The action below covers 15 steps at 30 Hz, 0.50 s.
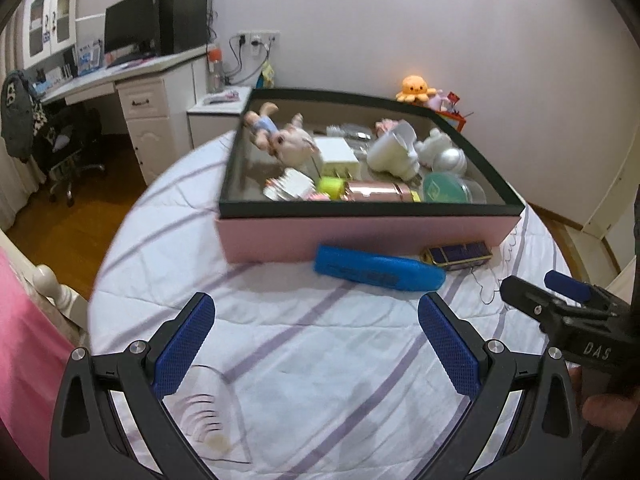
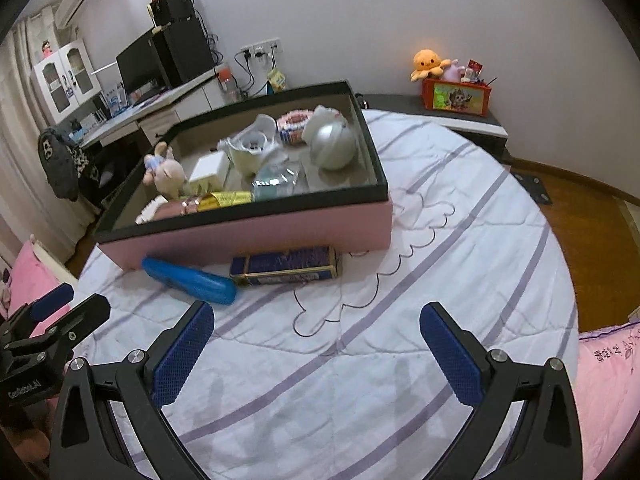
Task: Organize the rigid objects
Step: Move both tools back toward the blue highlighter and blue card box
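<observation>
A pink box with a dark rim (image 1: 360,240) (image 2: 248,236) stands on the white striped bed cover, holding several items: a pig doll (image 1: 288,142) (image 2: 168,172), a white block, a silver ball (image 2: 334,146), a pink cylinder. A blue case (image 1: 376,270) (image 2: 190,280) and a dark blue and gold tin (image 1: 458,255) (image 2: 286,266) lie on the cover against the box's near side. My left gripper (image 1: 316,320) is open and empty, short of the blue case. My right gripper (image 2: 316,332) is open and empty, short of the tin.
The right gripper shows at the right edge of the left wrist view (image 1: 560,304); the left gripper shows at the left edge of the right wrist view (image 2: 52,328). A desk with a monitor (image 1: 132,28) stands behind left. A red toy box (image 2: 456,96) sits on a low shelf.
</observation>
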Each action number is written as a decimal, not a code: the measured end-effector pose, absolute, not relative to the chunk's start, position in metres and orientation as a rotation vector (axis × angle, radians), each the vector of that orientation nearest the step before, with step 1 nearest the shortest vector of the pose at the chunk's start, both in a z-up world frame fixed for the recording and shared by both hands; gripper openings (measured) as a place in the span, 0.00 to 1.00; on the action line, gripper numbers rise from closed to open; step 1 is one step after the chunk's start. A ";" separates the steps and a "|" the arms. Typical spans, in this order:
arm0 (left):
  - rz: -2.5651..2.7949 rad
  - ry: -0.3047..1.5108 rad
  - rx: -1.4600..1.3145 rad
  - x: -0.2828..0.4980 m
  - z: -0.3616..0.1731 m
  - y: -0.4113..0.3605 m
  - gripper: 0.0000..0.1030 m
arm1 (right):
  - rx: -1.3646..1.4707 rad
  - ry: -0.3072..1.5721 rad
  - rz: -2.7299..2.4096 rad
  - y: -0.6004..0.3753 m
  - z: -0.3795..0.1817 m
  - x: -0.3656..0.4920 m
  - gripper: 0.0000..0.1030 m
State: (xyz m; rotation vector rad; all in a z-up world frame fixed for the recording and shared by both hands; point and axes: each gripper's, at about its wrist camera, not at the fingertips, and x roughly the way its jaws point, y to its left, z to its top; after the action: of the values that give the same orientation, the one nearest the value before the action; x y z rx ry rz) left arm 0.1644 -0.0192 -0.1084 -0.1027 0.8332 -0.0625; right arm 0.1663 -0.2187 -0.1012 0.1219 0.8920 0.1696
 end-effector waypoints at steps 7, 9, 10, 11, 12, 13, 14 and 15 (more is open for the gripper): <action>-0.032 0.891 -0.182 0.191 -0.126 -0.046 1.00 | 0.132 0.924 0.172 -0.243 -0.119 0.174 1.00; -0.003 0.902 -0.235 0.200 -0.130 -0.048 1.00 | 0.136 0.927 0.181 -0.245 -0.120 0.176 1.00; 0.025 0.913 -0.261 0.207 -0.134 -0.049 1.00 | 0.138 0.929 0.188 -0.247 -0.122 0.178 1.00; 0.045 0.922 -0.269 0.211 -0.137 -0.050 1.00 | 0.140 0.930 0.194 -0.248 -0.123 0.179 1.00; 0.070 0.937 -0.268 0.216 -0.141 -0.051 1.00 | 0.142 0.930 0.201 -0.248 -0.123 0.180 1.00; 0.072 0.935 -0.266 0.221 -0.146 -0.054 1.00 | 0.144 0.929 0.208 -0.249 -0.123 0.182 1.00; 0.098 0.938 -0.224 0.224 -0.148 -0.059 1.00 | 0.146 0.929 0.213 -0.249 -0.124 0.183 1.00; 0.118 0.955 -0.182 0.227 -0.150 -0.064 1.00 | 0.148 0.928 0.218 -0.249 -0.124 0.184 1.00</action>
State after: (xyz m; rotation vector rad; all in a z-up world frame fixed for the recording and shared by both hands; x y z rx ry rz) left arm 0.2266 -0.0639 -0.1501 -0.1820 0.9554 0.1185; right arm 0.1837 -0.2492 -0.1235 0.1484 0.9276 0.2175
